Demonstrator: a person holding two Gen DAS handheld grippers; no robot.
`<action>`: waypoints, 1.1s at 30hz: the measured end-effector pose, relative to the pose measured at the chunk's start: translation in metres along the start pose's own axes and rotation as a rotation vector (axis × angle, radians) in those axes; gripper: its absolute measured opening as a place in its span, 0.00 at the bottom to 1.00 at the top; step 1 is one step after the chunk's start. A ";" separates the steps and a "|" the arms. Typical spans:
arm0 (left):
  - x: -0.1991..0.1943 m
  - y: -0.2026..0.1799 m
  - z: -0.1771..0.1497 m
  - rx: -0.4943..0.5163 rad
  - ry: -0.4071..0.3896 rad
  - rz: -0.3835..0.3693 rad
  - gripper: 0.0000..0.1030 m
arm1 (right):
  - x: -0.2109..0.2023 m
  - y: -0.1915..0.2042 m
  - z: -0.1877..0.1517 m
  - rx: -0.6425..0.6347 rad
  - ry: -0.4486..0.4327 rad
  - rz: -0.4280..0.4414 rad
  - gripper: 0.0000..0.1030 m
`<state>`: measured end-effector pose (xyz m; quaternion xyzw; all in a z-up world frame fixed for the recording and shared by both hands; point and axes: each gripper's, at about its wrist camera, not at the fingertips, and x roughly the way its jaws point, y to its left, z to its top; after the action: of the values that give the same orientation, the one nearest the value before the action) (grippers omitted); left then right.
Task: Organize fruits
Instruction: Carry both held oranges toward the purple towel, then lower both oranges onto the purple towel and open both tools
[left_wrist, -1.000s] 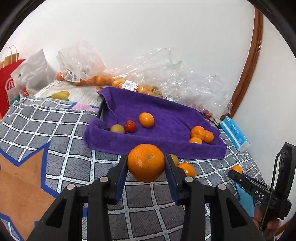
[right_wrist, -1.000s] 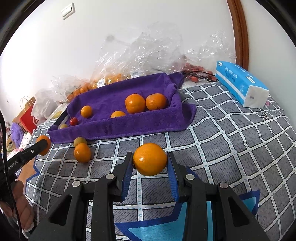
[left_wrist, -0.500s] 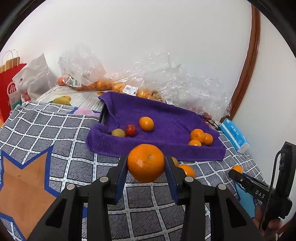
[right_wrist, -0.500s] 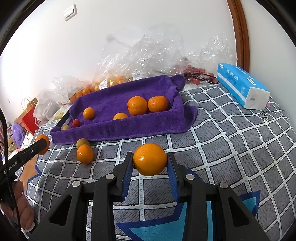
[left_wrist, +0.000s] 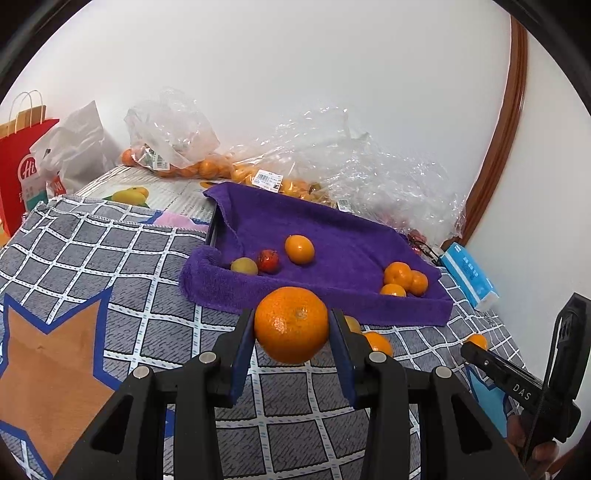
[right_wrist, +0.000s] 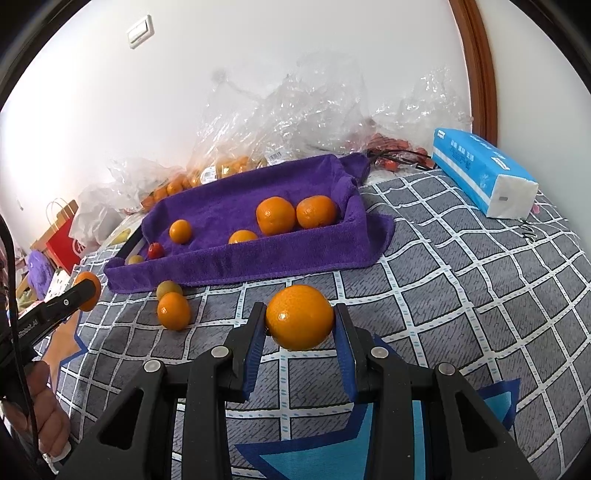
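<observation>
My left gripper (left_wrist: 291, 328) is shut on an orange (left_wrist: 291, 324), held above the checked cloth in front of the purple-towel tray (left_wrist: 332, 229). My right gripper (right_wrist: 299, 321) is shut on another orange (right_wrist: 299, 316), also held above the cloth before the tray (right_wrist: 236, 195). The tray holds several oranges (right_wrist: 276, 215), a red fruit (right_wrist: 155, 250) and a yellowish fruit (left_wrist: 244, 266). A loose orange (right_wrist: 173, 310) and a greenish fruit (right_wrist: 168, 288) lie on the cloth in front of the tray.
Clear plastic bags of oranges (left_wrist: 207, 166) lie behind the tray against the wall. A blue tissue pack (right_wrist: 484, 170) sits at the right. A red paper bag (left_wrist: 20, 162) stands far left. The checked cloth (right_wrist: 461, 280) covers the surface.
Both grippers have risen slightly and drawn a little back from the tray, each still holding its orange. The fruit on the cloth and in the tray has not moved.
</observation>
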<state>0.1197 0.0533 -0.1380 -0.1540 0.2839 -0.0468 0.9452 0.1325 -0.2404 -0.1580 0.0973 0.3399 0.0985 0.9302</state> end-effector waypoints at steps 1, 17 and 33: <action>0.000 0.003 0.001 -0.016 0.005 -0.005 0.36 | -0.001 -0.001 0.000 0.004 -0.004 -0.001 0.35; -0.023 0.026 0.040 -0.013 0.021 0.037 0.36 | -0.006 0.025 0.028 -0.053 0.011 0.031 0.35; 0.024 0.000 0.123 0.010 -0.043 -0.031 0.36 | 0.013 0.061 0.112 -0.076 -0.113 0.071 0.35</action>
<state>0.2077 0.0816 -0.0529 -0.1548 0.2608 -0.0596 0.9510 0.2081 -0.1914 -0.0666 0.0793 0.2792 0.1386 0.9469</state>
